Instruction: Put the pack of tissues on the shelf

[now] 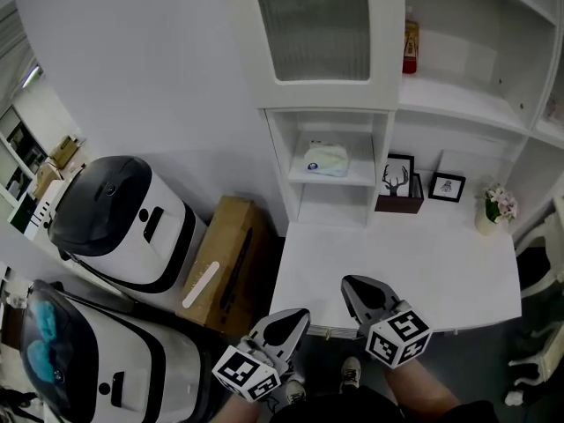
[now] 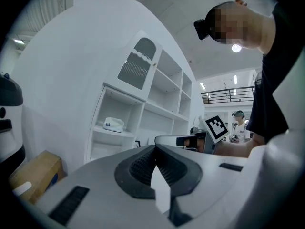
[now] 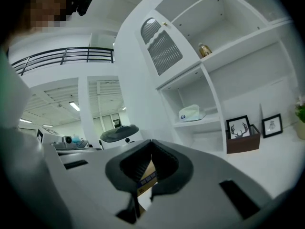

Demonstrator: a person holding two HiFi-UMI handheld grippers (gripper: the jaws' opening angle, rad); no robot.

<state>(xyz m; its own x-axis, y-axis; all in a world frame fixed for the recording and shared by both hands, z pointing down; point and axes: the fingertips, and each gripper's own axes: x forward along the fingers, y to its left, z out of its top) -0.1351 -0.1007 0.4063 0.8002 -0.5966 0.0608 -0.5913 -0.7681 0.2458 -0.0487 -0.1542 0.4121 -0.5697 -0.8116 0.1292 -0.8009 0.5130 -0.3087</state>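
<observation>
While the pack of tissues lies on the small shelf left of the deer picture, the left gripper and right gripper hang clenched and empty by the white surface's near edge.

Mock home corner inside a lab hall: white shelf unit, desk, framed pictures, flowers, beside white domed machines, cardboard box, mezzanine railing, strip lights.
</observation>
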